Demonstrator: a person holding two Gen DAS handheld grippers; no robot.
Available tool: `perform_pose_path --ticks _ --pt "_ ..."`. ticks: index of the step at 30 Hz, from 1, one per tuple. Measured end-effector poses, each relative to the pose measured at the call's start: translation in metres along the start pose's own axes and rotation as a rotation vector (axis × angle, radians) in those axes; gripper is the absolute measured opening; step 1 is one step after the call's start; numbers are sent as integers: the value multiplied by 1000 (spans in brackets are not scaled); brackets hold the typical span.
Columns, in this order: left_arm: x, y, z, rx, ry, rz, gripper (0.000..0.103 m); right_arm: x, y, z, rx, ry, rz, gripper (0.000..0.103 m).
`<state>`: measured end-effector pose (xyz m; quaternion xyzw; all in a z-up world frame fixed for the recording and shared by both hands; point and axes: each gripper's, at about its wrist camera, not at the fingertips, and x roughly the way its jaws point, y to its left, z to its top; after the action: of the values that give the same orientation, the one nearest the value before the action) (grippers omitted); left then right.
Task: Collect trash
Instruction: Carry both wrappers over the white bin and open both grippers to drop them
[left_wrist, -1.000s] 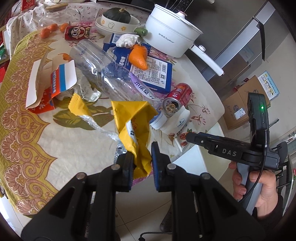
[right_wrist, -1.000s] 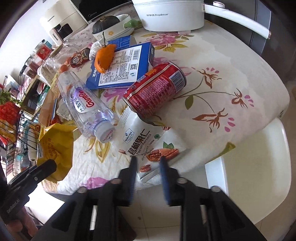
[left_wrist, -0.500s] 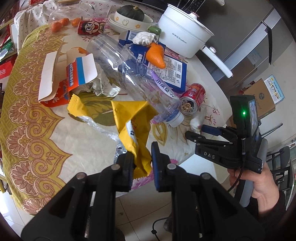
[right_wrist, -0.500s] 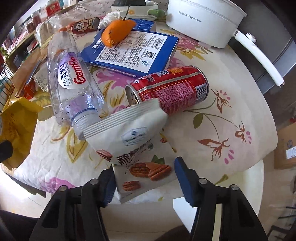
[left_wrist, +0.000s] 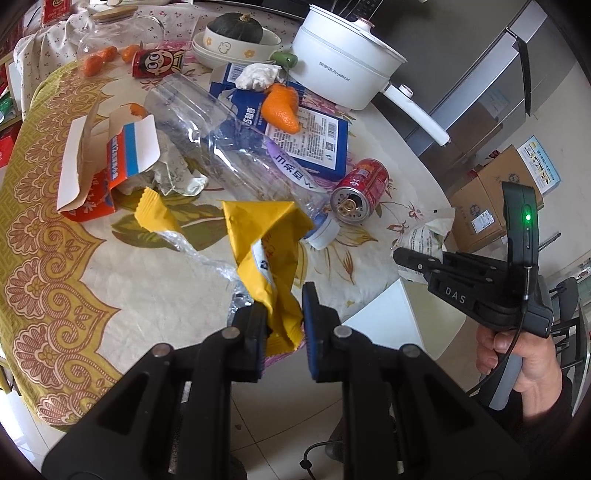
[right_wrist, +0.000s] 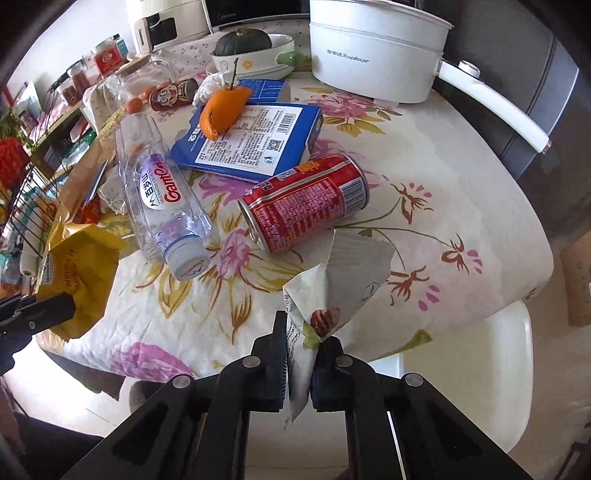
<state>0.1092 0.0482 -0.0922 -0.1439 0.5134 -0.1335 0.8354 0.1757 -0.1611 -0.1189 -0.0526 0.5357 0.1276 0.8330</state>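
Note:
My left gripper (left_wrist: 284, 321) is shut on a crumpled yellow snack wrapper (left_wrist: 264, 243), held over the near edge of the table; the same yellow wrapper (right_wrist: 79, 266) shows at the left of the right wrist view. My right gripper (right_wrist: 300, 354) is shut on a white nut snack bag (right_wrist: 343, 277), lifted off the cloth at the table's right edge. That white bag (left_wrist: 424, 236) sits in the right gripper (left_wrist: 402, 256) in the left wrist view too. A red can (right_wrist: 306, 201) and a clear plastic bottle (right_wrist: 159, 195) lie on their sides just beyond.
A blue box (right_wrist: 251, 142) with orange peel (right_wrist: 221, 110) on it, a torn carton (left_wrist: 107, 162), a tissue (left_wrist: 258, 75) and a small red can (left_wrist: 157, 62) litter the floral tablecloth (right_wrist: 443, 177). A white pot (right_wrist: 376, 48) and a squash bowl (right_wrist: 247, 48) stand at the back.
My right gripper opened, moved around the white nut bag and shut on it, lifting it off the table. The left gripper kept its hold on the yellow wrapper.

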Motion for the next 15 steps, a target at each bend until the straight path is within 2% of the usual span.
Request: perform_pose_path --ticks 6,15 --pt "6 -23 0 47 10 -18 19 -19 -29 -6 57 -44 46 10" --pt "32 -88 -1 164 62 -69 19 -39 -95 -37 167 -42 9 10"
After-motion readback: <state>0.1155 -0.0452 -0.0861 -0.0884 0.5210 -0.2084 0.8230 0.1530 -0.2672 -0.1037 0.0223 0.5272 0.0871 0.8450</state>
